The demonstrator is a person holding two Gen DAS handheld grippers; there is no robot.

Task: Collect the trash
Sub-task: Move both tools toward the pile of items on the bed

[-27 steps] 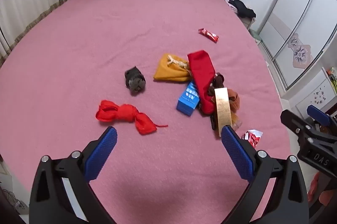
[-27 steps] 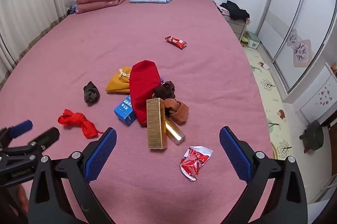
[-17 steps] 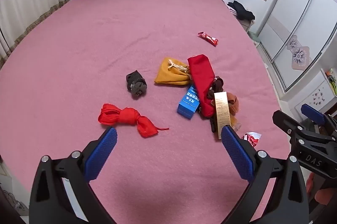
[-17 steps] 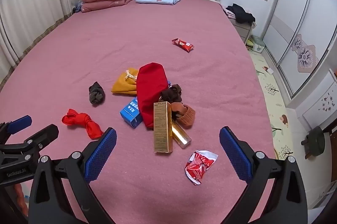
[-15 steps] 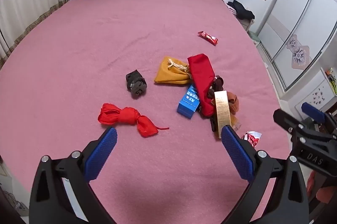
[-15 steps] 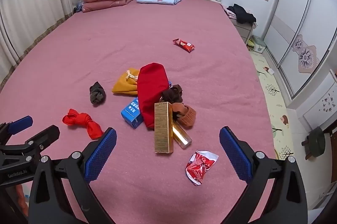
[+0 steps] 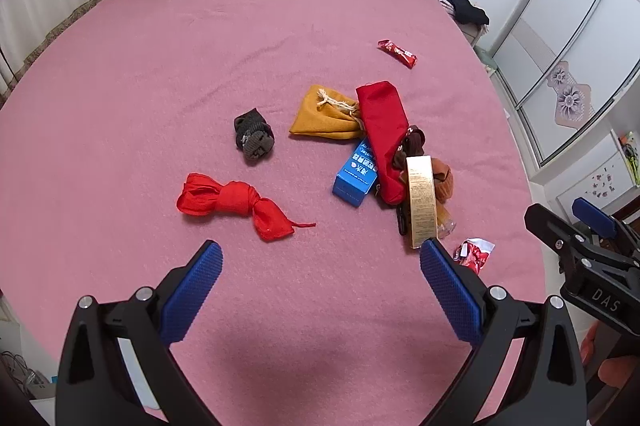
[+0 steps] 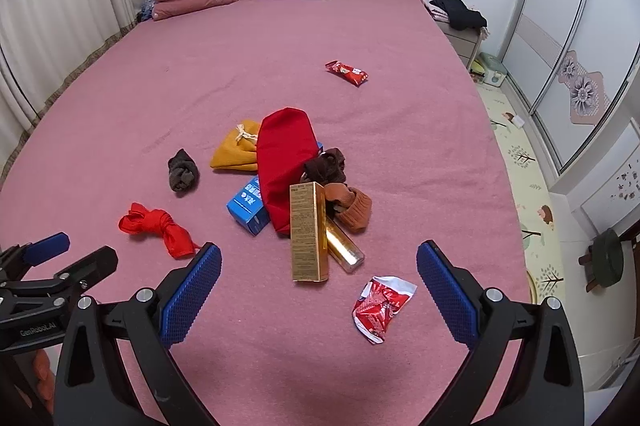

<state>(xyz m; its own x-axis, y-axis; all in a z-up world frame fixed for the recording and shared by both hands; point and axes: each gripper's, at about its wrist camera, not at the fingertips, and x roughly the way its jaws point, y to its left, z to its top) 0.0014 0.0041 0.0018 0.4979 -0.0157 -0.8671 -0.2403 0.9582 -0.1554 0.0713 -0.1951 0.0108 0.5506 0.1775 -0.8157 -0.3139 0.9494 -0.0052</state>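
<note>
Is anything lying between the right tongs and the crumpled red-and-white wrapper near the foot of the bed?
Nothing visible. The crumpled red-and-white wrapper lies alone on bare pink bedspread, just ahead of the open right tongs. The gold carton lies beside it, apart.

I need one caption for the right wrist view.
Open right gripper above a pink bed with a crumpled red wrapper.

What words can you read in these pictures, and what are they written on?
"DAS": on the black body of the right hand-held gripper, seen from the left wrist.
"GenRobot.AI": on the left hand-held gripper, seen from the right wrist.
Blue box: white characters, too blurred to read.
Gold box: fine print, too small.
Red wrappers: print unreadable.
</note>
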